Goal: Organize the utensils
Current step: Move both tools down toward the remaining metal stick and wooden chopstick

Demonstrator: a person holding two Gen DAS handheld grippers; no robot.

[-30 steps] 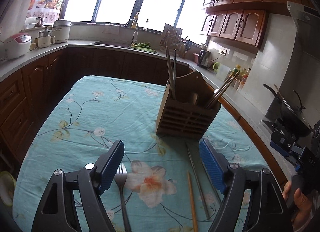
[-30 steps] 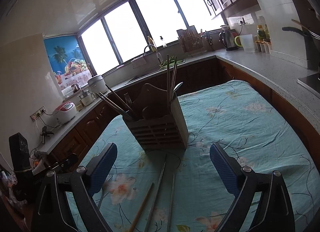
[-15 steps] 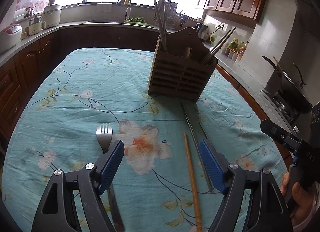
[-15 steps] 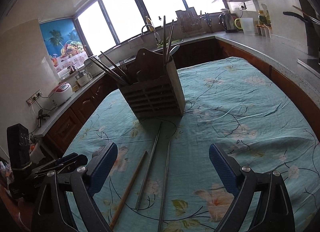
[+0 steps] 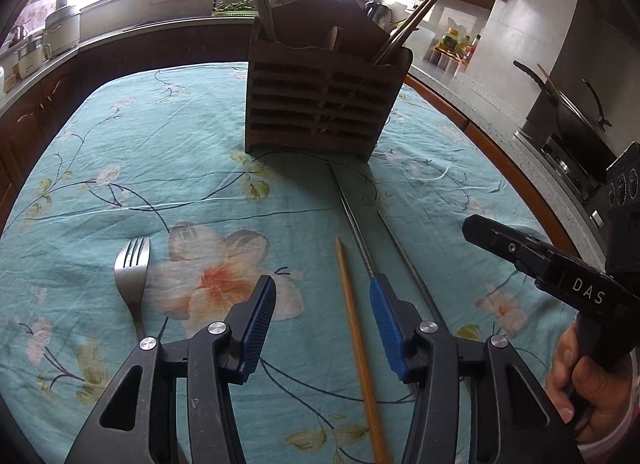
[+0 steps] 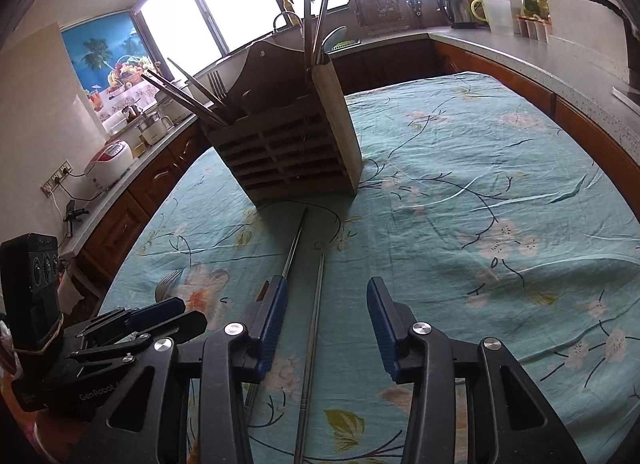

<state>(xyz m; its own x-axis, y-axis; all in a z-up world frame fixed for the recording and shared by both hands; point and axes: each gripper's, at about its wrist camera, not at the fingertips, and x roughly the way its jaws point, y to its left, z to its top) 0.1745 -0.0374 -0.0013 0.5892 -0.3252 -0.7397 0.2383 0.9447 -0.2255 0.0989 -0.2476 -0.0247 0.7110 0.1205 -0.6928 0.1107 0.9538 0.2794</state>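
A slatted wooden utensil holder [image 5: 324,104] stands on the floral tablecloth with chopsticks and a fork in it. In front of it lie a fork [image 5: 130,276], a wooden chopstick [image 5: 352,324] and two metal chopsticks [image 5: 360,224] [image 5: 404,256]. My left gripper [image 5: 322,282] hangs low over the cloth, its jaws closing with the wooden chopstick between the pads, which are apart from it. My right gripper [image 6: 327,280] has its jaws closing astride one metal chopstick [image 6: 316,320], the pads clear of it. The other metal chopstick [image 6: 294,248] runs under its left finger [image 6: 276,316].
The holder [image 6: 288,144] stands just beyond the loose utensils. The right gripper [image 5: 540,260], held in a hand, is close on the right in the left wrist view. The left gripper [image 6: 152,316] sits beside the right one. Kitchen counters [image 6: 520,52] ring the table.
Both grippers have come down closer to the cloth and their jaws have narrowed. The left one shifted right, from over the fork to over the wooden chopstick.
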